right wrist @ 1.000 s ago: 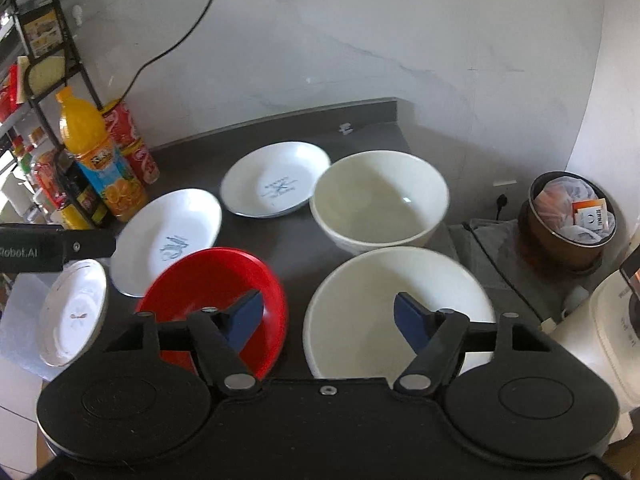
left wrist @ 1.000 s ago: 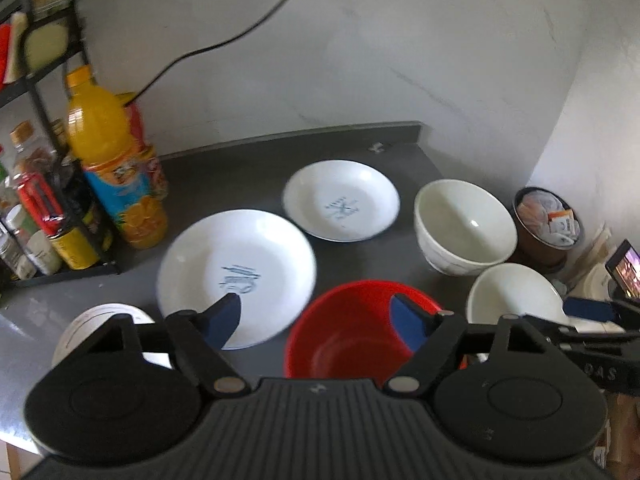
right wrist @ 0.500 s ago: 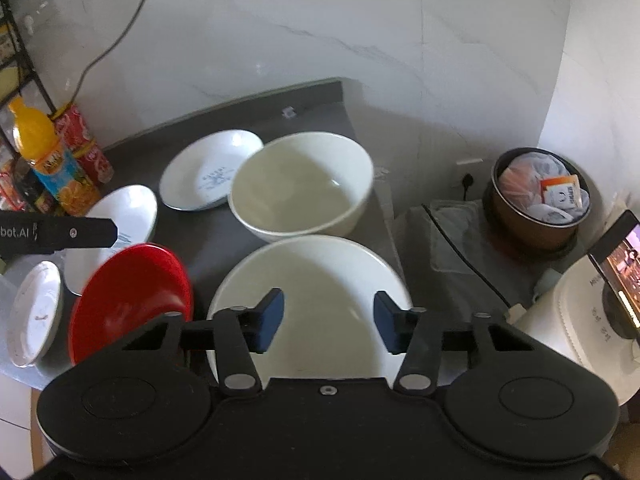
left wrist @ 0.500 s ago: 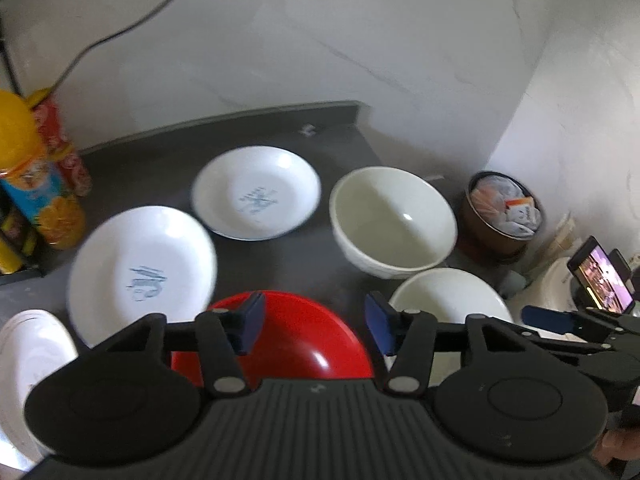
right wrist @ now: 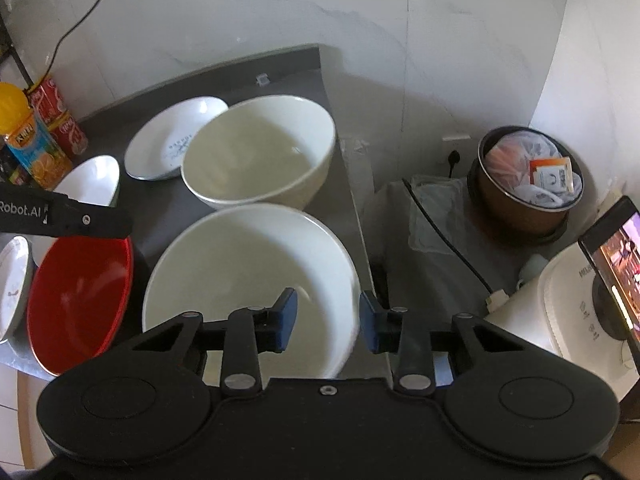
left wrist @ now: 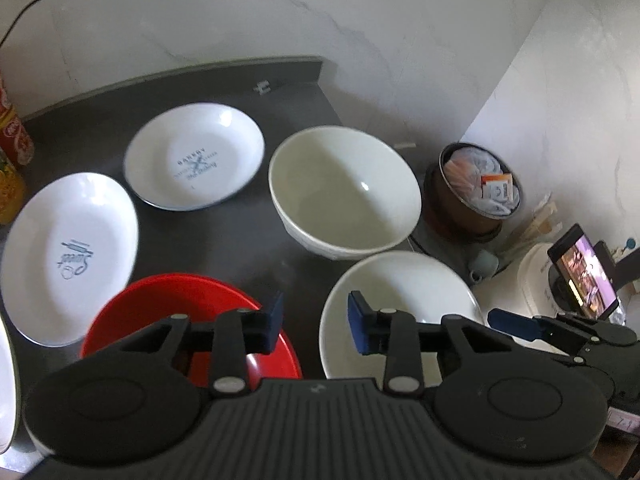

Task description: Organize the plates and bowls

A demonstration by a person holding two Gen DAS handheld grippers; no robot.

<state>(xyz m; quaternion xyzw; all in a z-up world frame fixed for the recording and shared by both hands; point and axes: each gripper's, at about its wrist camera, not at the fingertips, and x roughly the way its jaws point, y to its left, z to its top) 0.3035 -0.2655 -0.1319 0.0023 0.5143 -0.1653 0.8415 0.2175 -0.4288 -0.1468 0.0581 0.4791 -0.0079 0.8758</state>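
Both tongs are hanging part-open, gripping nothing: left tongs (left wrist: 315,322) between red bowl (left wrist: 168,308) and white bowl (left wrist: 400,300); right tongs (right wrist: 328,322) straddling the white bowl's rim at the counter's (right wrist: 288,68) right edge.

Home kitchen. Evidence: dark grey surface (left wrist: 240,232) in corner of white marble-look walls (left wrist: 360,20), crockery laid out on it — white plates (left wrist: 192,156), white bowls (left wrist: 344,192), red bowl (right wrist: 76,300). Upper left of right view: orange juice bottle (right wrist: 28,140), red can (right wrist: 56,116). Right side: brown pot of sachets (right wrist: 528,184), white cooker-type appliance (right wrist: 580,312), phone playing video (right wrist: 616,264), plugged-in cable (right wrist: 448,236).
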